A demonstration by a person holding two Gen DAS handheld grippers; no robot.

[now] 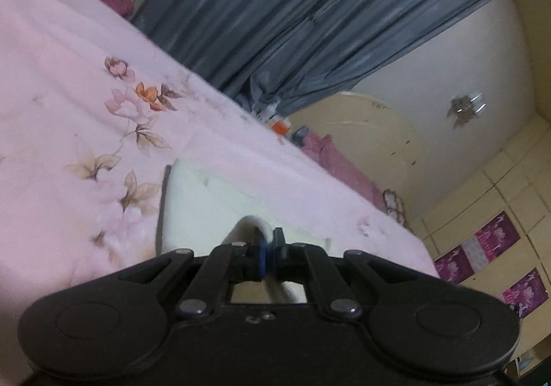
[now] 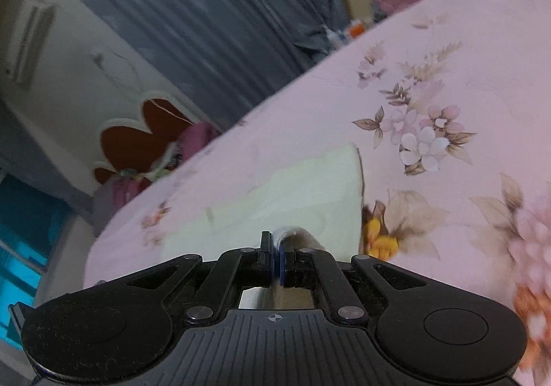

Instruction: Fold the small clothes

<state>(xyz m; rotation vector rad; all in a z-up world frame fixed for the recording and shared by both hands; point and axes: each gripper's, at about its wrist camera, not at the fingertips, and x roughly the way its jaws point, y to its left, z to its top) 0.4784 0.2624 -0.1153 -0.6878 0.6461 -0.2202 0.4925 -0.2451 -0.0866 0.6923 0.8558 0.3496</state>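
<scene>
Cream-white cloth is what I'm working: a small garment lying on the pink floral bedspread, close to the bed's near edge on both wrist views. My left gripper has its jaws pressed together on a raised loop of that fabric, and my right gripper is likewise clamped on a fold of the same piece, so I hold it at two points with the rest trailing flat on the bed.

I judge this to be the carry-over part of a fold, taking the held edge across the garment. To do it well I would keep both hands level with each other and the same way apart, so the edge stays straight and taut without stretching. I would travel low, let the cloth roll over itself, and line the held edge up with the far edge before releasing. A twisted fold is the risk if one hand leads.
</scene>
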